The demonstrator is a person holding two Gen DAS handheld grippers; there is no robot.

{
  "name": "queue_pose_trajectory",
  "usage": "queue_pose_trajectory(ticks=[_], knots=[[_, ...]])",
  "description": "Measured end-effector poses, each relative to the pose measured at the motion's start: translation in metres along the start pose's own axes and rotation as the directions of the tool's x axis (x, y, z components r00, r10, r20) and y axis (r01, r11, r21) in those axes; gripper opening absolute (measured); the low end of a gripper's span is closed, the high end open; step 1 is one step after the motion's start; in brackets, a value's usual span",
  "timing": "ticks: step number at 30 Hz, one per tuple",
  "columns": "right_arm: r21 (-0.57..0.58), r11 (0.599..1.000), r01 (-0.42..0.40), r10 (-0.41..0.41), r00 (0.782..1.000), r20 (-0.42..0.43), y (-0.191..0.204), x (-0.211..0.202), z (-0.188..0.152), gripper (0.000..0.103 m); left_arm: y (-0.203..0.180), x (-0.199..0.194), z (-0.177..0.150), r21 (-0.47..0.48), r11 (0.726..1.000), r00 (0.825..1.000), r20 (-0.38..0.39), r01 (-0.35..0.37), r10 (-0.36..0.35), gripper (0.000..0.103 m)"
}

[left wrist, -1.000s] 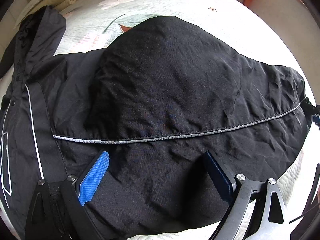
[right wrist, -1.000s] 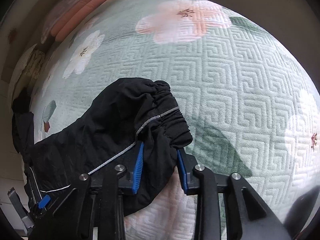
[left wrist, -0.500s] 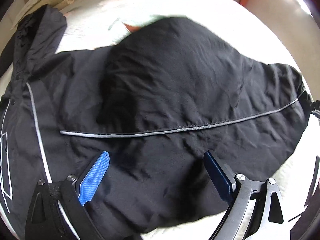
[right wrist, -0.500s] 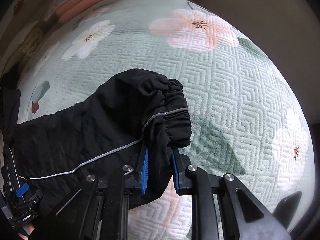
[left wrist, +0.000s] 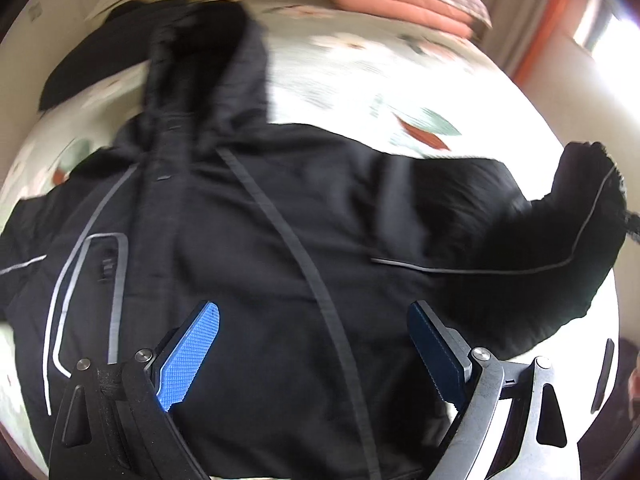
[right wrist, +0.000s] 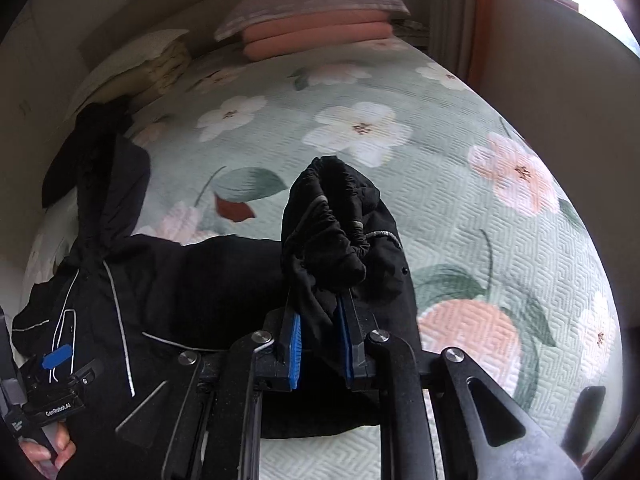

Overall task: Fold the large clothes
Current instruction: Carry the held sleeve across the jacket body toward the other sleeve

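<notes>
Jacket: a black jacket [left wrist: 248, 248] with thin grey piping lies spread on the bed, filling the centre and left of the left wrist view; its hood end reaches to the upper left of that frame.
Sleeve: the right-hand sleeve [right wrist: 340, 232] is lifted off the bed, its gathered elastic cuff standing at the centre of the right wrist view; in the left wrist view it shows at the right edge [left wrist: 584, 216].
Right tongs: the right tongs [right wrist: 320, 344] are closed tight on the sleeve, black cloth pinched between the blue pads just below the cuff.
Left tongs: the left tongs [left wrist: 312, 344] stand wide apart with nothing between the pads, low over the jacket's front at the bottom of the frame; whether they touch the cloth I cannot tell.
Bed: a pale green quilted bedspread [right wrist: 500, 240] with white and pink flowers.
Pillows: pink folded pillows [right wrist: 316, 32] at the top centre.
Blur: the left wrist view is smeared.
</notes>
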State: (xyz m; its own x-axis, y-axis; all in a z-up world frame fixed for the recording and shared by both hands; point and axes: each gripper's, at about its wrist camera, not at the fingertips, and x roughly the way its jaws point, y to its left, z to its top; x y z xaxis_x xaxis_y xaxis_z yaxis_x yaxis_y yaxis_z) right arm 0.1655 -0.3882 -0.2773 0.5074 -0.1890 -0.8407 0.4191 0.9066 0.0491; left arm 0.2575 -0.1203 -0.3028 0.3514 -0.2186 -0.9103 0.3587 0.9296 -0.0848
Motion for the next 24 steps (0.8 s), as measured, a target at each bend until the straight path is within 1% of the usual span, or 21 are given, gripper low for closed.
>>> queue_pose_trajectory(ticks=[1, 3, 6, 9, 11, 13, 15, 19, 21, 22, 24], knots=[[-0.036, 0.999, 0.0, 0.001, 1.0, 0.008, 0.022, -0.001, 0.0, 0.018, 0.016, -0.004, 0.0, -0.015, 1.0, 1.0, 0.005, -0.002, 0.002, 0.095], [-0.087, 0.996, -0.026, 0.027, 1.0, 0.016, 0.062, -0.003, -0.001, 0.018, 0.048, -0.014, 0.001, -0.039, 0.999, 1.0, 0.024, -0.007, 0.008, 0.095], [-0.154, 0.987, -0.048, 0.05, 0.999, 0.013, 0.119, 0.0, -0.005, 0.018, 0.086, -0.021, 0.003, -0.064, 0.998, 0.999, 0.04, -0.016, 0.019, 0.095], [-0.204, 0.976, -0.073, 0.076, 0.997, 0.004, 0.17, 0.008, -0.012, 0.018, 0.121, -0.025, 0.003, -0.087, 0.996, 0.999, 0.046, -0.023, 0.028, 0.095], [-0.225, 0.968, -0.111, 0.113, 0.994, -0.004, 0.202, 0.014, -0.016, 0.018, 0.145, -0.03, 0.004, -0.113, 0.993, 0.997, 0.061, -0.033, 0.04, 0.095], [-0.234, 0.958, -0.168, 0.167, 0.986, -0.026, 0.237, 0.022, -0.022, 0.018, 0.169, -0.036, 0.005, -0.147, 0.988, 0.995, 0.083, -0.051, 0.063, 0.095], [-0.26, 0.944, -0.205, 0.2, 0.979, -0.045, 0.275, 0.028, -0.03, 0.018, 0.194, -0.044, 0.004, -0.188, 0.98, 0.991, 0.1, -0.068, 0.088, 0.095], [-0.303, 0.903, -0.304, 0.284, 0.952, -0.11, 0.349, 0.049, -0.051, 0.018, 0.242, -0.054, -0.002, -0.25, 0.962, 0.984, 0.109, -0.111, 0.142, 0.095], [-0.327, 0.888, -0.323, 0.291, 0.946, -0.143, 0.386, 0.063, -0.064, 0.018, 0.259, -0.054, -0.004, -0.263, 0.955, 0.98, 0.106, -0.134, 0.167, 0.095], [-0.339, 0.884, -0.322, 0.283, 0.946, -0.159, 0.402, 0.073, -0.072, 0.018, 0.269, -0.053, -0.006, -0.272, 0.95, 0.977, 0.102, -0.155, 0.189, 0.095], [-0.354, 0.877, -0.325, 0.265, 0.941, -0.209, 0.431, 0.093, -0.087, 0.018, 0.283, -0.051, -0.012, -0.285, 0.942, 0.973, 0.092, -0.176, 0.21, 0.095]])
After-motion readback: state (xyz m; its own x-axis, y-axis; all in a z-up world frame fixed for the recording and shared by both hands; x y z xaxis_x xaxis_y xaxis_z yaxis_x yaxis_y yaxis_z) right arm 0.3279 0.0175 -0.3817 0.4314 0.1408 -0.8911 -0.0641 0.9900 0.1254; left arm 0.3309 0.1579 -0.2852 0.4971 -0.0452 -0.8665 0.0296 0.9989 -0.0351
